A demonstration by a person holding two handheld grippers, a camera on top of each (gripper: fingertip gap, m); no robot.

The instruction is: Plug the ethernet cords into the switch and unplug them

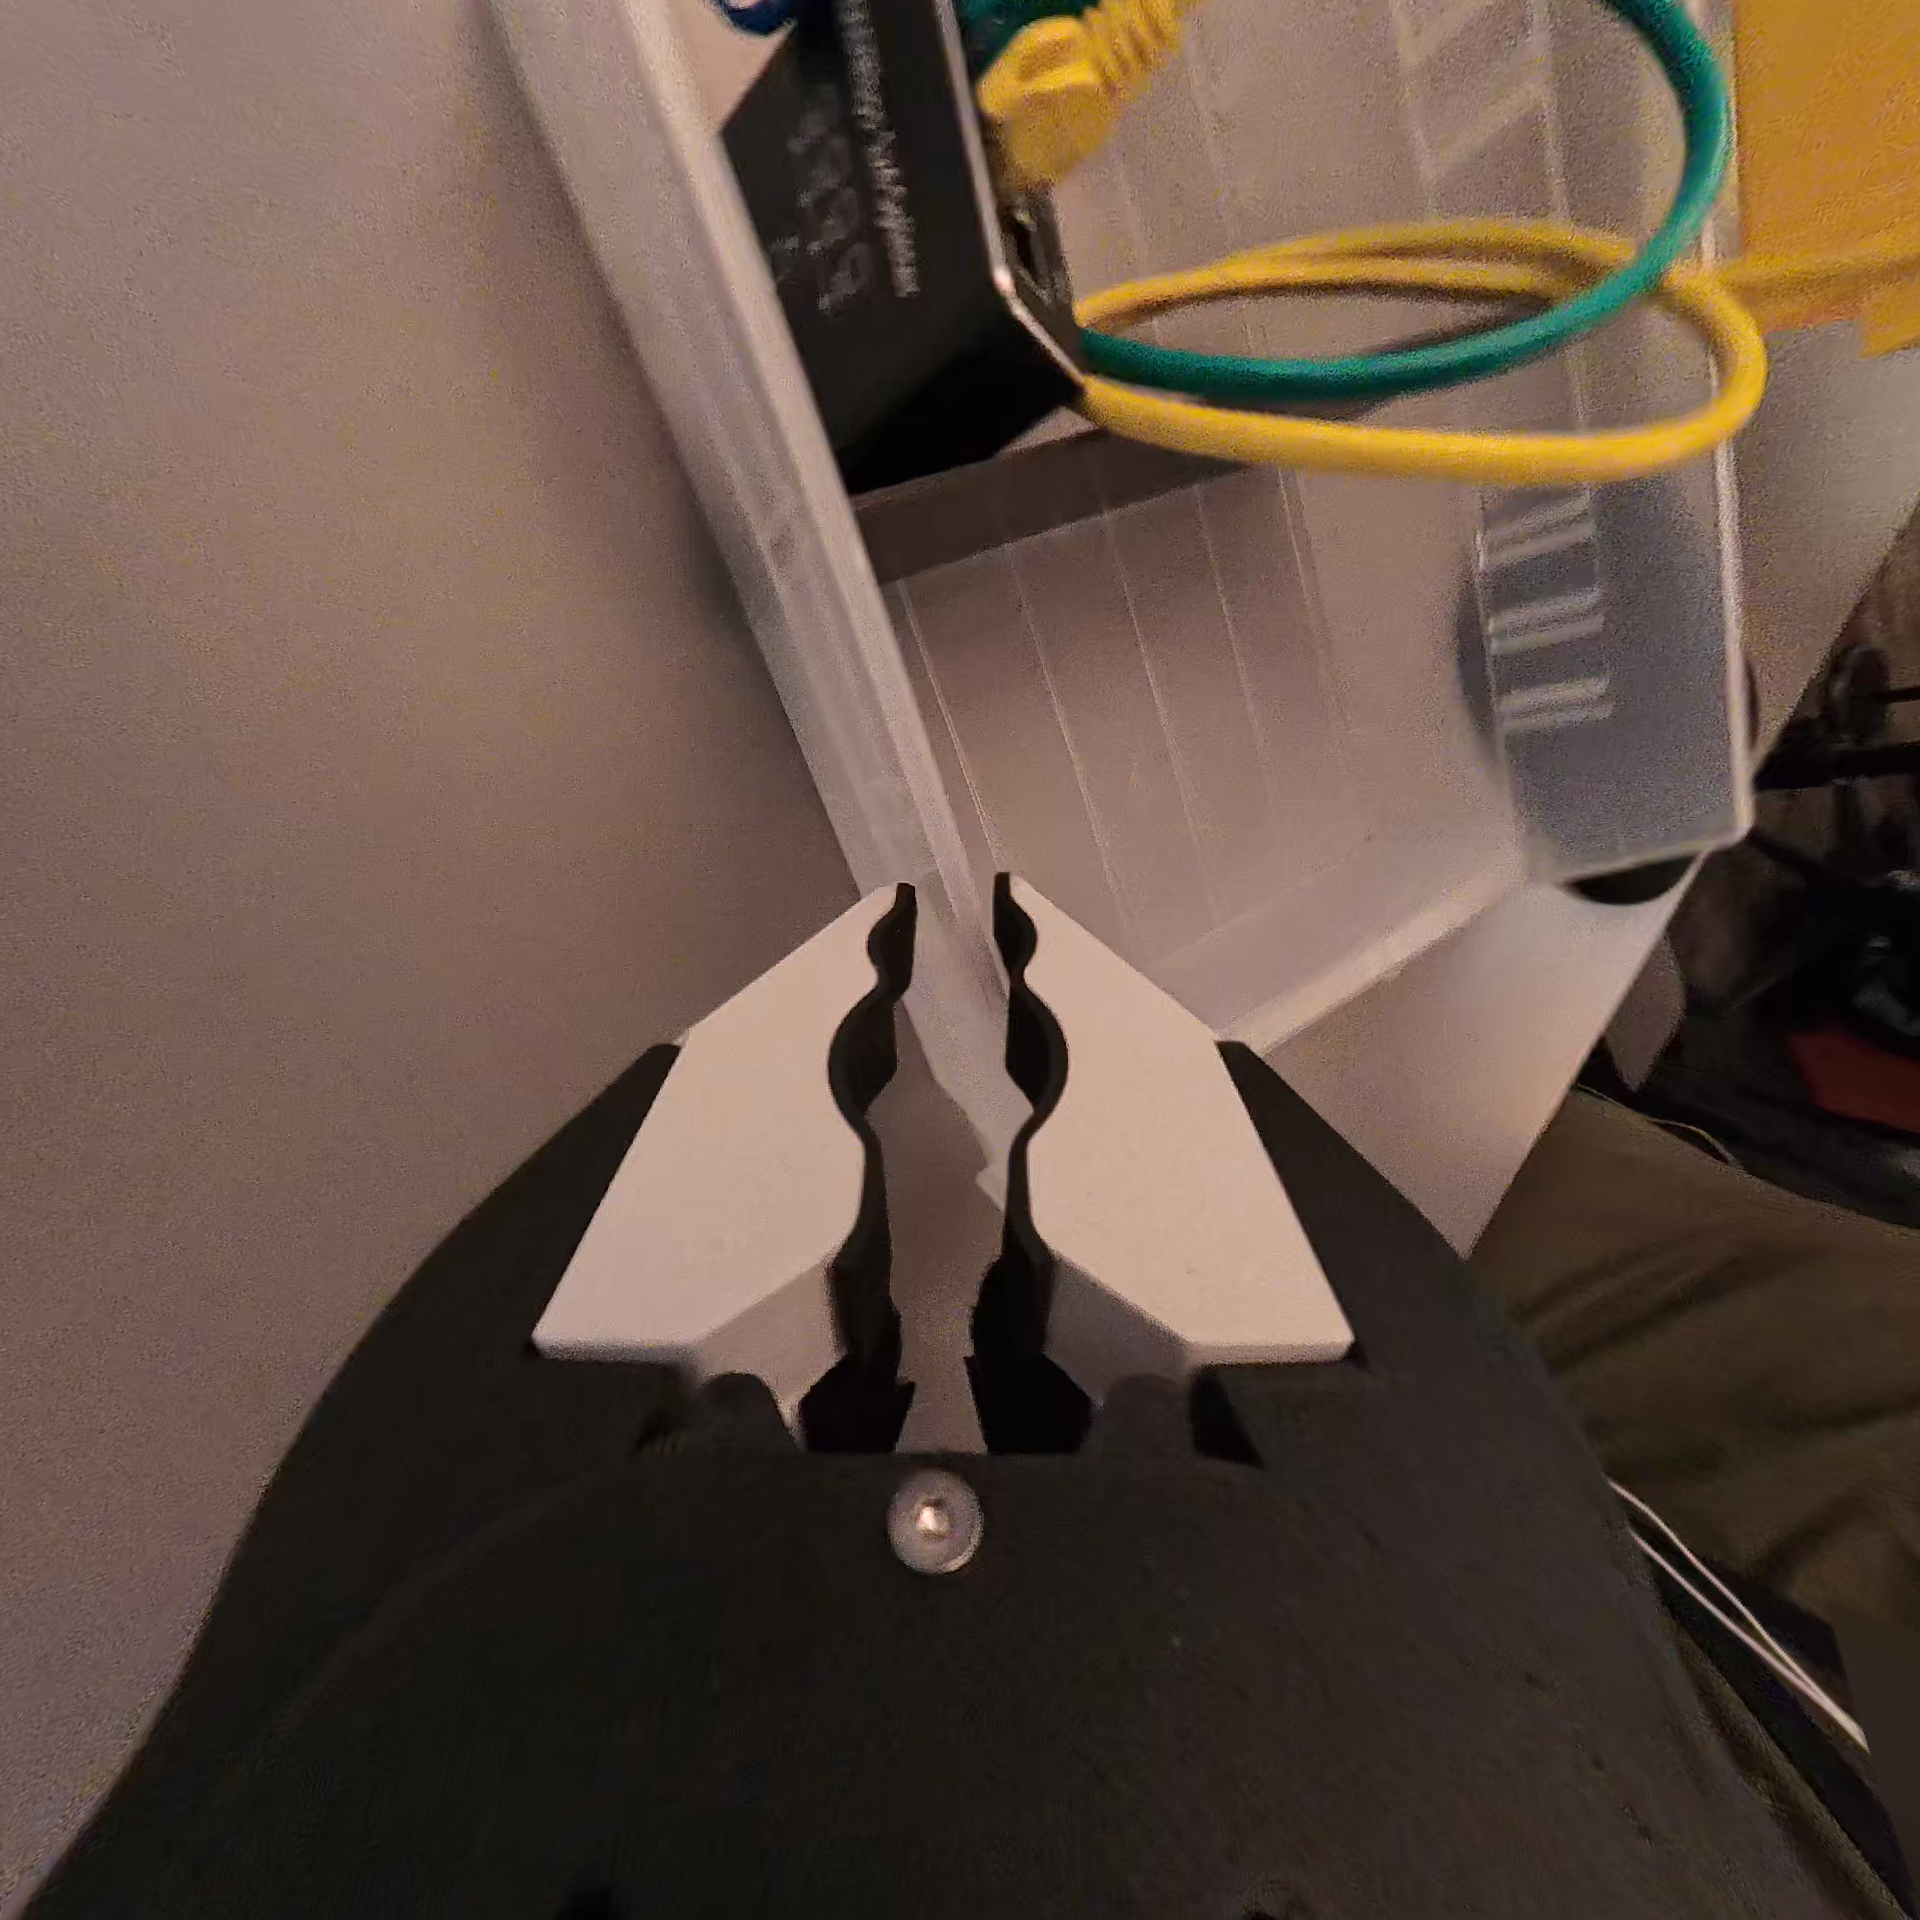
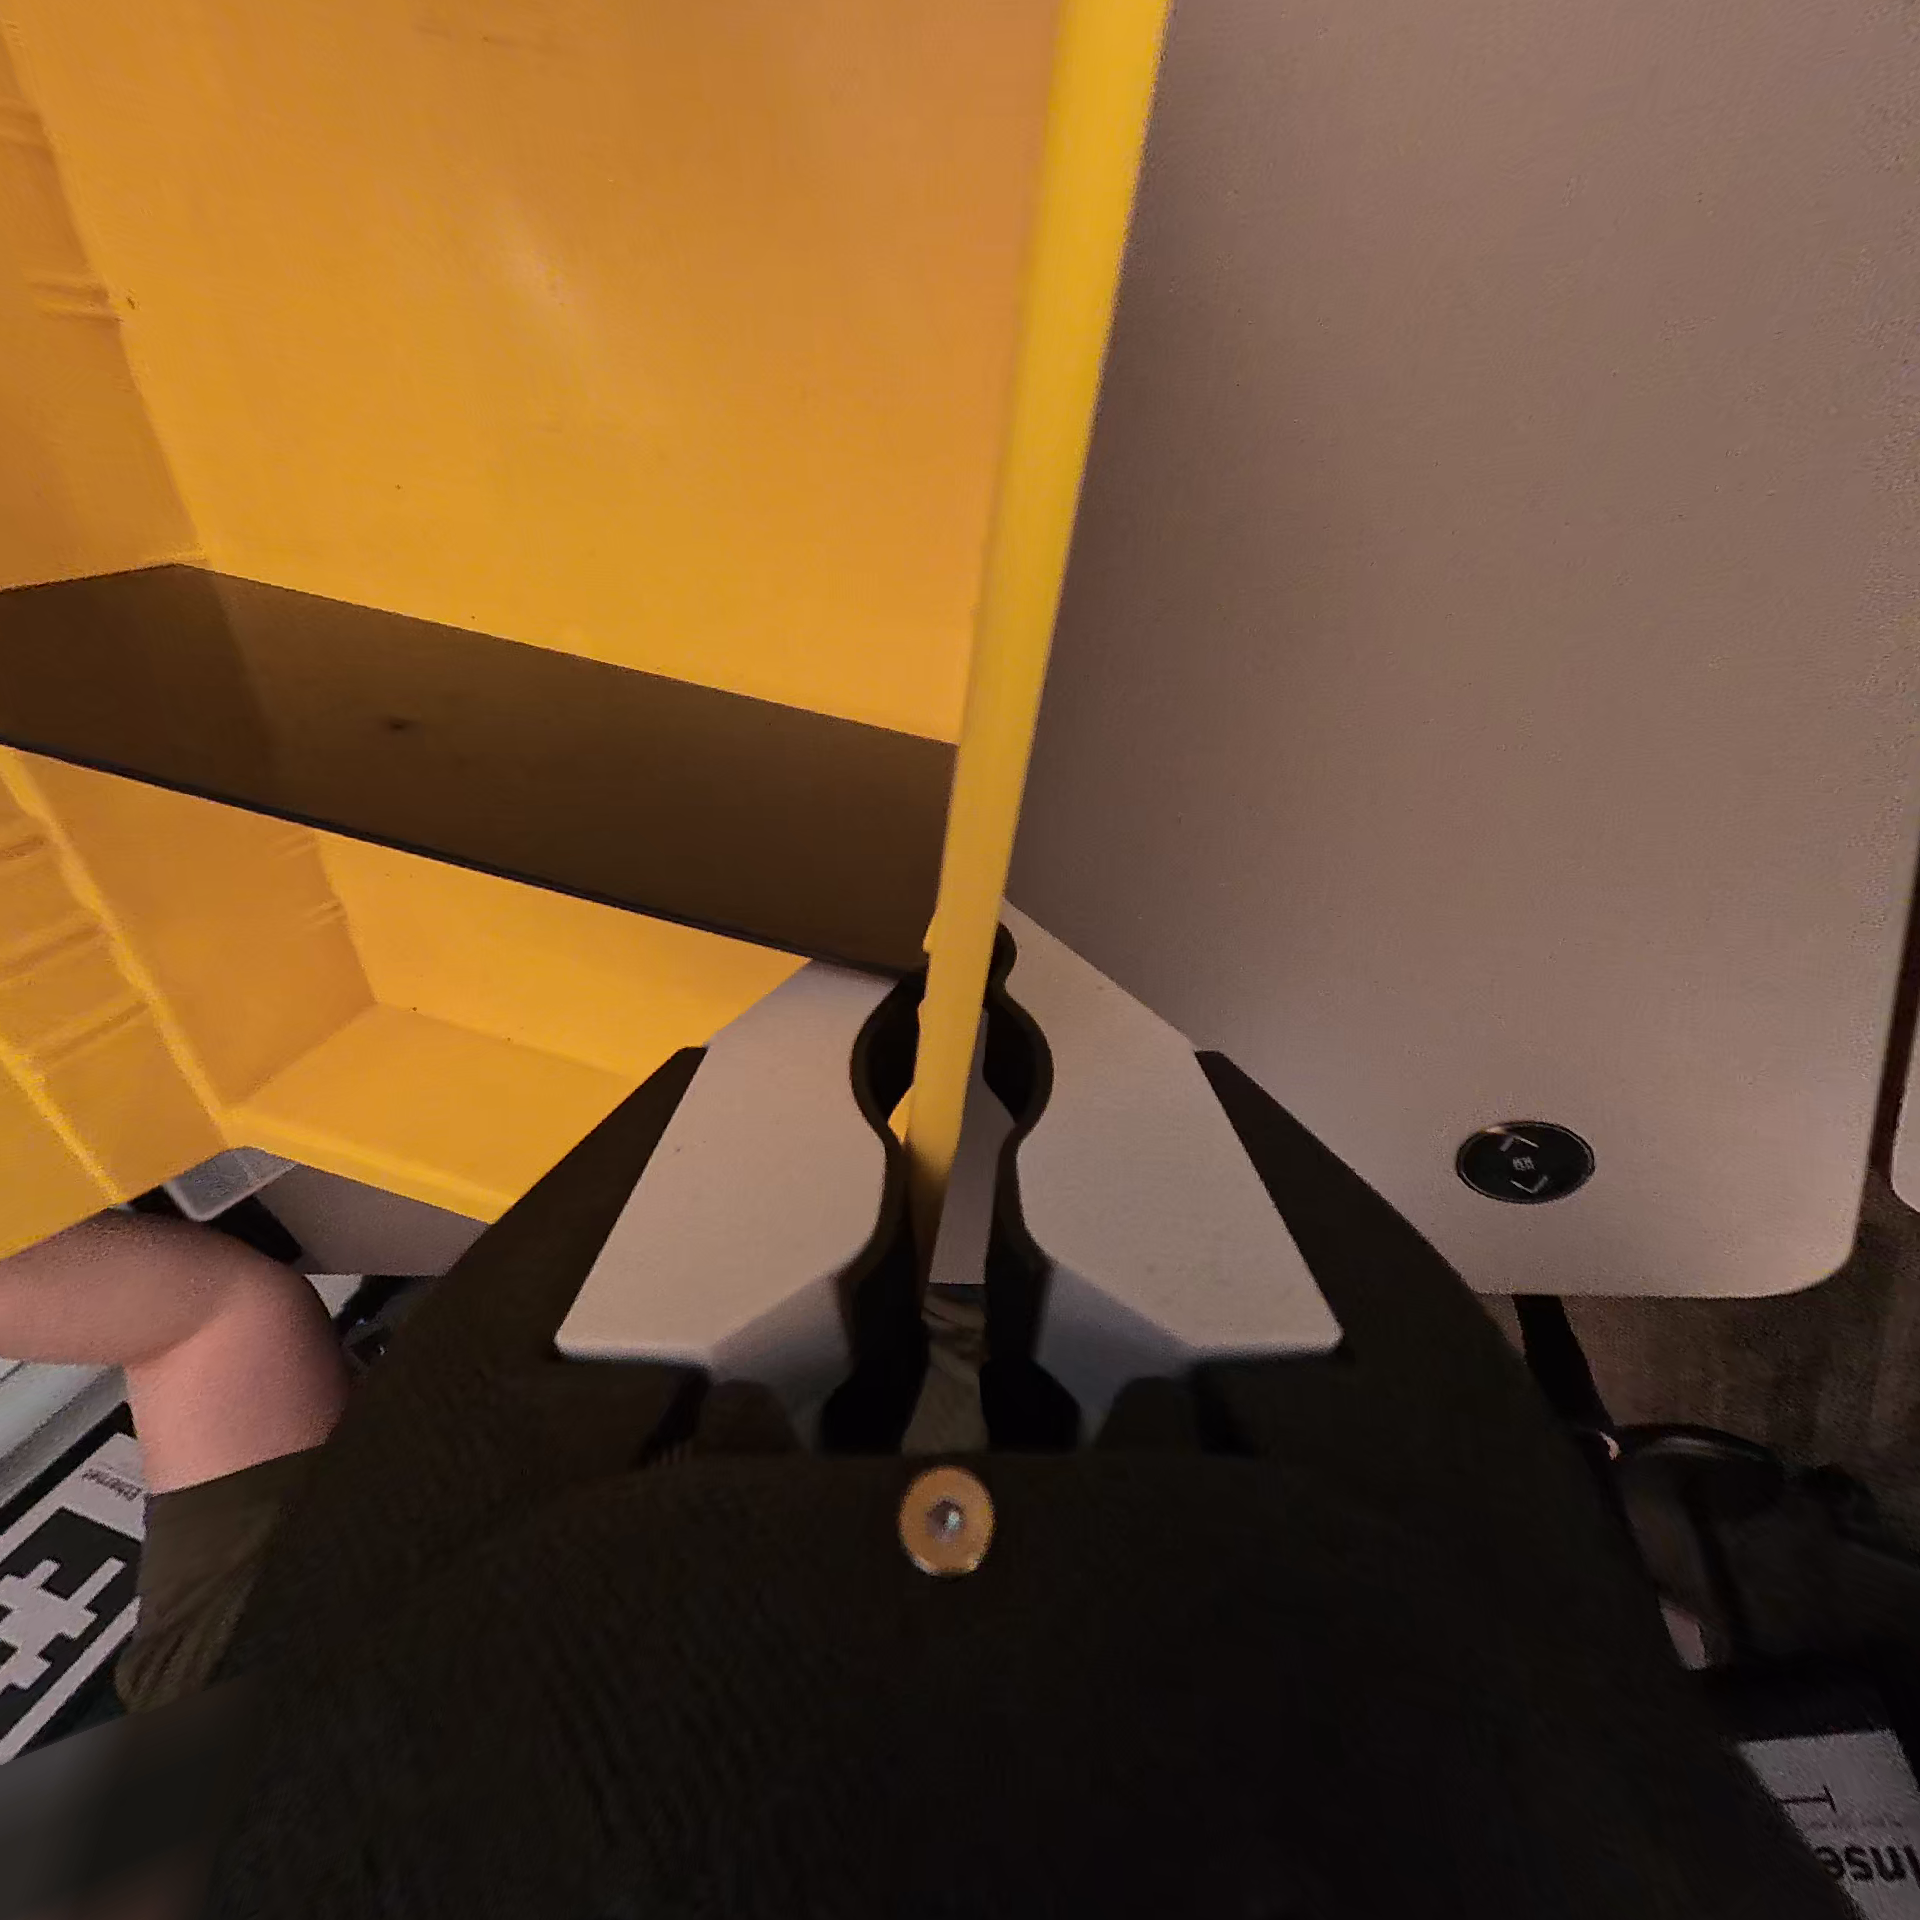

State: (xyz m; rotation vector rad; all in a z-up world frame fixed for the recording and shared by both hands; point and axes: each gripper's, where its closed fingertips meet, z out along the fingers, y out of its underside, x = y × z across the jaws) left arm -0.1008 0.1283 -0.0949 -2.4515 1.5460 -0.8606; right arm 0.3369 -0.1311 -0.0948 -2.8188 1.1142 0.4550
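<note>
Judging by the yellow cord (image 1: 1049, 94) seated in the black switch (image 1: 894, 249) at the far end of the clear bin (image 1: 1195, 748), plugging is partly done. The bin's near rim is clamped by the left gripper (image 1: 956, 904), while the yellow bin (image 2: 582, 343) is gripped by its right rim in the right gripper (image 2: 951, 961). The green cord (image 1: 1455, 348) is seen looping beside the switch, its plug hidden; unplugging appears left.

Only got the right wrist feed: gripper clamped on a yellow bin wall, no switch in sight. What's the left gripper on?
Observer: The left gripper is closed on the rim of a clear bin.
Operator: Switch in that bin?
Observer: Yes, a black switch sits inside it, against the wall being gripped.
Operator: Anything plugged in?
Observer: A yellow plug looks seated in the switch's port side. A green cable and a yellow cable loop beside it.
Operator: Where's my yellow bin from there?
Observer: The yellow bin shows just beyond the clear bin's far wall.
</note>
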